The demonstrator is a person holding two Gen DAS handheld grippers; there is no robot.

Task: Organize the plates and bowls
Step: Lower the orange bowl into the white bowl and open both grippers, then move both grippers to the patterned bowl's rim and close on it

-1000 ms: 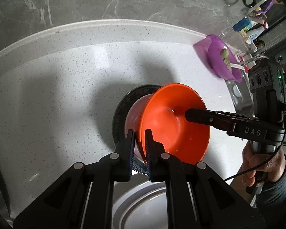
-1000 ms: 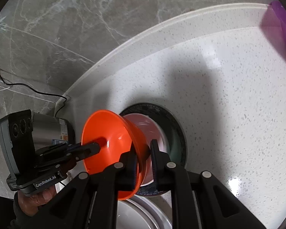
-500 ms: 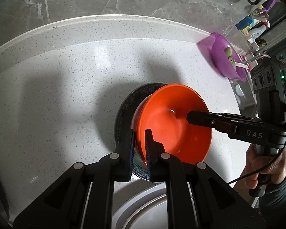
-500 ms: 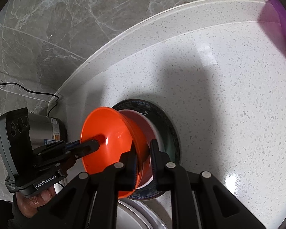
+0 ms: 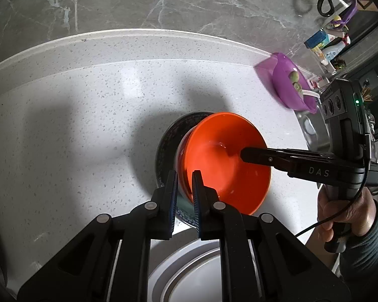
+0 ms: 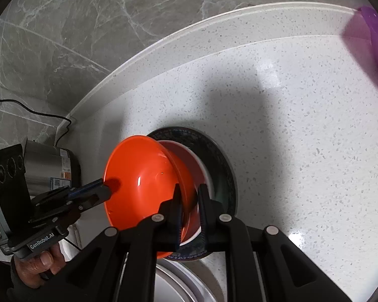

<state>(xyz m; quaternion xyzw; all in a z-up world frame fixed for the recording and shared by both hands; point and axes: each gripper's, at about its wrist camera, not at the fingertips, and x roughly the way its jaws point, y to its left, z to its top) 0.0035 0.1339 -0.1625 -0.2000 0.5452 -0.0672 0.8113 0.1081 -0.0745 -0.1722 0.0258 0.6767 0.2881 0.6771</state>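
An orange bowl [image 5: 224,161] sits over a pinkish bowl [image 6: 191,161] on a dark patterned plate [image 5: 167,138] on the white counter. My left gripper [image 5: 184,176] is shut on the orange bowl's near rim. My right gripper [image 6: 190,191] is shut on the opposite rim of the same orange bowl [image 6: 141,178]. Each gripper shows in the other's view, reaching into the bowl. The dark plate [image 6: 219,156] is partly hidden under the bowls.
A white plate [image 5: 196,274] lies at the near edge, below the grippers. A purple bowl [image 5: 289,85] with green items stands at the right by a sink. A steel appliance [image 6: 50,166] and black cable sit at the left. A grey marble wall runs behind.
The orange bowl, held by both grippers, has come down and levelled onto the pinkish bowl on the dark plate. Both grippers stayed shut on its rim.
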